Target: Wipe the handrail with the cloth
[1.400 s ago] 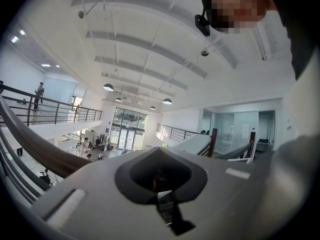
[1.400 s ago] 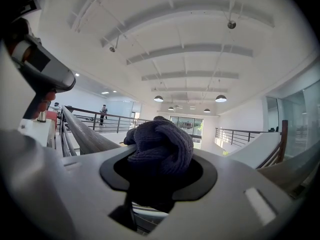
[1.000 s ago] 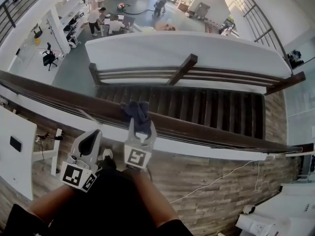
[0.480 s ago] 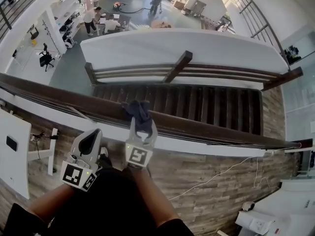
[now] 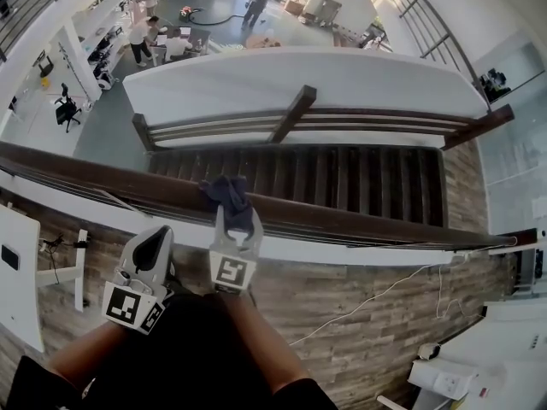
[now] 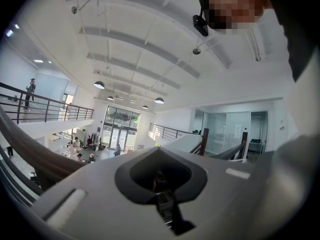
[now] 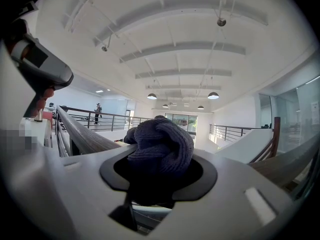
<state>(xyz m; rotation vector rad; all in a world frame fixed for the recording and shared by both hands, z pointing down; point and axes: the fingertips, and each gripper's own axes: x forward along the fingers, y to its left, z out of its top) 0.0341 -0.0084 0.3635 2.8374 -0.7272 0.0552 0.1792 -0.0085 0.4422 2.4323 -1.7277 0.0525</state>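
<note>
The right hand-held gripper point(image 5: 236, 222) clamps the bunched dark cloth point(image 5: 226, 193) against the wooden handrail point(image 5: 367, 223) for wiping contact, while the left hand-held gripper point(image 5: 155, 248) sits closed and empty beside it.

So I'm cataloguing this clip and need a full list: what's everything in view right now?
handrail: one, dark brown wood, crossing the head view from left to right
cloth: one, dark blue knit, bunched on the handrail
staircase: one, dark brown steps, beyond the handrail
cable: one, white, on the wood floor at lower right
table: one, white, far left
people: several, too small to give colours, on the lower floor at top left
left hand-held gripper: one, white, near side of the handrail, jaws together, empty
right hand-held gripper: one, white, jaws closed on the cloth
forearms: two, bottom of the head view
</note>
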